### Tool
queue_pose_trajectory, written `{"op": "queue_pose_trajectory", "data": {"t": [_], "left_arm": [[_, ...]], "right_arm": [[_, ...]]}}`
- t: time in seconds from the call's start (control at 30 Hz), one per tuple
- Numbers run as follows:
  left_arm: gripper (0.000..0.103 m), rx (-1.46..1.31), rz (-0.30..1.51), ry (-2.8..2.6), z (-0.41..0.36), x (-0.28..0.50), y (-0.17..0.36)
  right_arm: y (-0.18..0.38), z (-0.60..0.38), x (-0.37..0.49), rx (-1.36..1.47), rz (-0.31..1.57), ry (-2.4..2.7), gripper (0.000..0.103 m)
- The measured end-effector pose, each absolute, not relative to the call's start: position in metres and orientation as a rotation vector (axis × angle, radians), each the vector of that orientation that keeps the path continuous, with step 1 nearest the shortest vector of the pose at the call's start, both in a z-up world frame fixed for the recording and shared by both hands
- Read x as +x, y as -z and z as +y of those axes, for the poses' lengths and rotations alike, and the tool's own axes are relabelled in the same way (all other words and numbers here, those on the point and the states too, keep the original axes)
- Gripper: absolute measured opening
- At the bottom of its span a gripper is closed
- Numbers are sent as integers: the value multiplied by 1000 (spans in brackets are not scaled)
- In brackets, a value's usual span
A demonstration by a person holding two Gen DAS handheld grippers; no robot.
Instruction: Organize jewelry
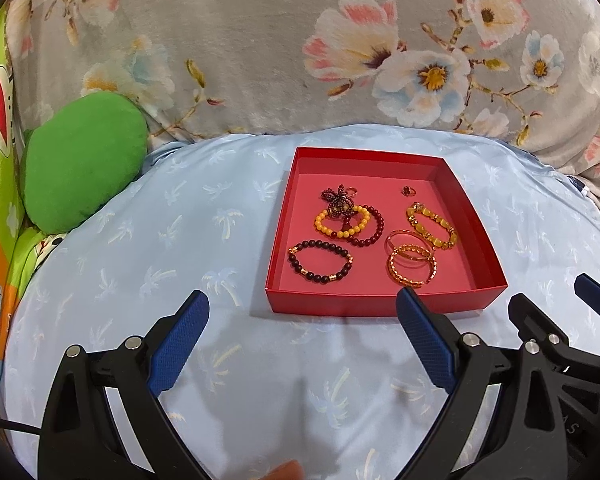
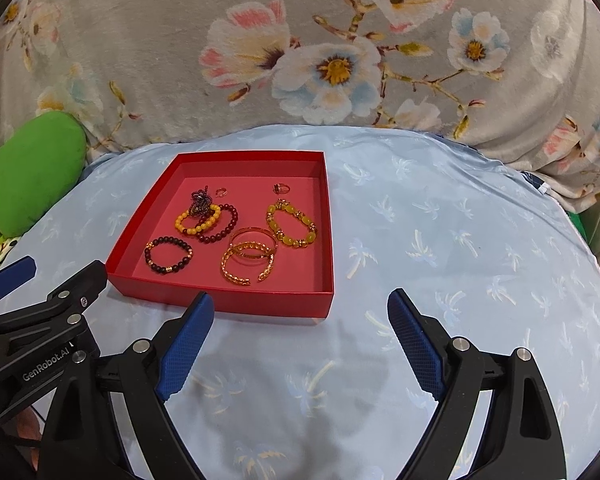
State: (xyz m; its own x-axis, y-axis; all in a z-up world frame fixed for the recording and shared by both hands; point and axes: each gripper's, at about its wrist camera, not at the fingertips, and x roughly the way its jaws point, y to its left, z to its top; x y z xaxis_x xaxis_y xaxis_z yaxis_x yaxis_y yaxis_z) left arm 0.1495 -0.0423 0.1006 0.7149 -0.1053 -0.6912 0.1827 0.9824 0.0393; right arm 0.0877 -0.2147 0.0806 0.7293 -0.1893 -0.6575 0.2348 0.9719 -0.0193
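Note:
A shallow red box (image 1: 380,305) (image 2: 228,304) lies on the pale blue cloth. Inside lie a dark bead bracelet (image 1: 320,261) (image 2: 168,255), a yellow bead bracelet (image 1: 342,221) (image 2: 198,220) over a dark red one (image 1: 374,226) (image 2: 220,226), a beaded flower charm (image 1: 336,200) (image 2: 200,202), gold bangles (image 1: 412,258) (image 2: 250,256), a chunky yellow stone bracelet (image 1: 432,225) (image 2: 292,224) and small rings (image 1: 409,190) (image 2: 281,188). My left gripper (image 1: 302,306) is open just before the box's near wall, nothing between its fingers. My right gripper (image 2: 300,304) is open by the box's near right corner, also empty.
A green cushion (image 1: 80,160) (image 2: 36,168) sits at the left. A grey floral blanket (image 1: 260,40) (image 2: 340,40) rises behind the cloth. In each wrist view the other gripper shows at the frame's side, at the right (image 1: 580,292) and at the left (image 2: 40,280).

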Motion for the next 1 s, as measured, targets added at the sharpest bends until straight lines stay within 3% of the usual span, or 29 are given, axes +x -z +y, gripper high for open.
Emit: {"op": "queue_pose_trajectory", "data": {"t": [1.0], "left_arm": [[90,118,774,150,-42,146,-96]], "right_arm": [[-77,-216,81,80,717,238,85]]}}
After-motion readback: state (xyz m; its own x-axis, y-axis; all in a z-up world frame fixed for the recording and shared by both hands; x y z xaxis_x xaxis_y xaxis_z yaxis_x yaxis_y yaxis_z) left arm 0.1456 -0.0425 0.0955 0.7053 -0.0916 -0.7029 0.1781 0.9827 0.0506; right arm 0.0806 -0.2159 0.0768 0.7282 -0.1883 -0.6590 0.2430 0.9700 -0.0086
